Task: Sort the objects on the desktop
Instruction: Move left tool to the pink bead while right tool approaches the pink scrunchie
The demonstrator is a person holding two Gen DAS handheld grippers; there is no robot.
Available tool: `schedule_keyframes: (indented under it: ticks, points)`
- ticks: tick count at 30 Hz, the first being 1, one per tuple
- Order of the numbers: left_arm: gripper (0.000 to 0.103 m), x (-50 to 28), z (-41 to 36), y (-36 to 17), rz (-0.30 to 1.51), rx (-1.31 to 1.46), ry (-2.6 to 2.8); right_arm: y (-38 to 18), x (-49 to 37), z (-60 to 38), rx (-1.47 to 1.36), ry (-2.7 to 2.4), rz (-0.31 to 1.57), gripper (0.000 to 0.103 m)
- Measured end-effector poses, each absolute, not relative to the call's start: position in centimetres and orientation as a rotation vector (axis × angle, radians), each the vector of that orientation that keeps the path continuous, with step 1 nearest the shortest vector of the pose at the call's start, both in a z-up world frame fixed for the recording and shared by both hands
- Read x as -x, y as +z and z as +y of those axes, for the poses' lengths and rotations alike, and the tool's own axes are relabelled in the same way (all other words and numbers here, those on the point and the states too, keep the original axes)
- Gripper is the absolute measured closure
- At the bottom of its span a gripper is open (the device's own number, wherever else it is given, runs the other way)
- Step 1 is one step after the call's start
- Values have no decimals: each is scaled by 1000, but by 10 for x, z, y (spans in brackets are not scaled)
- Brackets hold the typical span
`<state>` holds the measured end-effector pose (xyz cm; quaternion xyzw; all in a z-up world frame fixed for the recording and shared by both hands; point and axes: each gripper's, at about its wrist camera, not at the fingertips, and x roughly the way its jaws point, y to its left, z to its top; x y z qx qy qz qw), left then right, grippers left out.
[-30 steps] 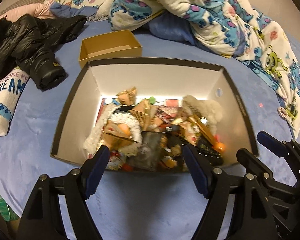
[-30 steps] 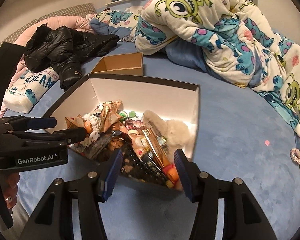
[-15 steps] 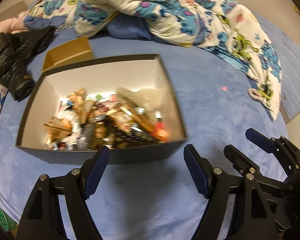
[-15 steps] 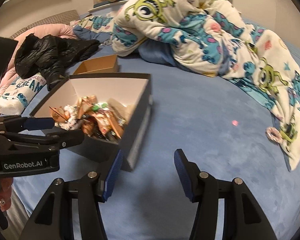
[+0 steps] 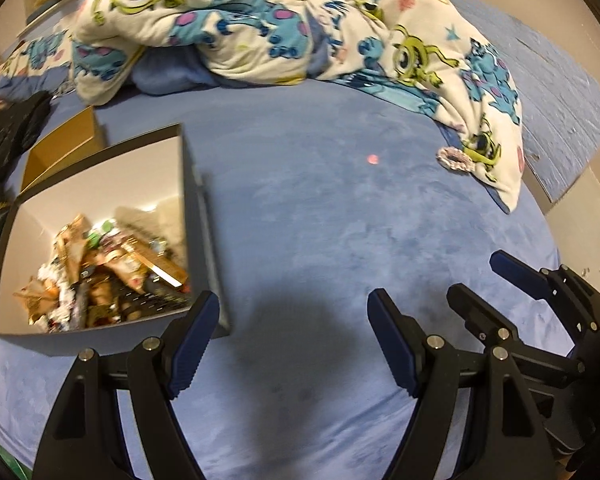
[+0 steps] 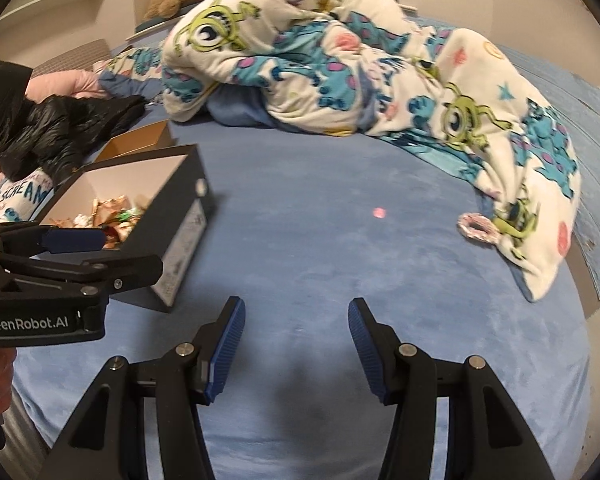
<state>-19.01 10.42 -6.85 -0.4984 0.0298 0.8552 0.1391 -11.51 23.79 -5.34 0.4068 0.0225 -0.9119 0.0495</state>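
Observation:
A dark shoebox with white inner walls sits on the blue bed at the left, holding several mixed small items; it also shows in the right wrist view. My left gripper is open and empty, just right of the box's near corner. My right gripper is open and empty over bare blue cover, right of the box. A small pink round object lies on the cover ahead, also in the right wrist view. A pink scrunchie lies by the blanket's edge.
A rumpled cartoon-print blanket runs along the back and right. A small open brown box stands behind the shoebox. A black jacket and a printed pillow lie at the left. The bed's edge drops at the right.
Both grippers have swung right, away from over the shoebox. The box has slid to the left of both views. The pink object and scrunchie now lie ahead. Both grippers stay open.

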Motion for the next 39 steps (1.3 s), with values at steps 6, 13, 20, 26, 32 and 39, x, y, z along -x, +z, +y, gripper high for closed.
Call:
schedule_keyframes:
  ticks: [6,13,20,26,32,39]
  points:
    - [25,202,140,-76,120,1428,2444,-56,118,272,-1248,-2823,46,48]
    - [25,221,173,-88,130,1420,2432,-58,130,307,-1241,-2872,39,48]
    - [25,251,205,-113,168,1427,2413,-66,155,343,-1248,-2913,34,48]
    - [25,281,227,-138,185,1437,2403,-84,183,376,-1273,-2929,14,48]
    - [25,311,247,-158,184,1446,2401,-102,212,400,-1287,-2933,-8,48]
    - [25,349,275,-172,193,1419,2398,-113,247,416,-1277,-2939,12,48]
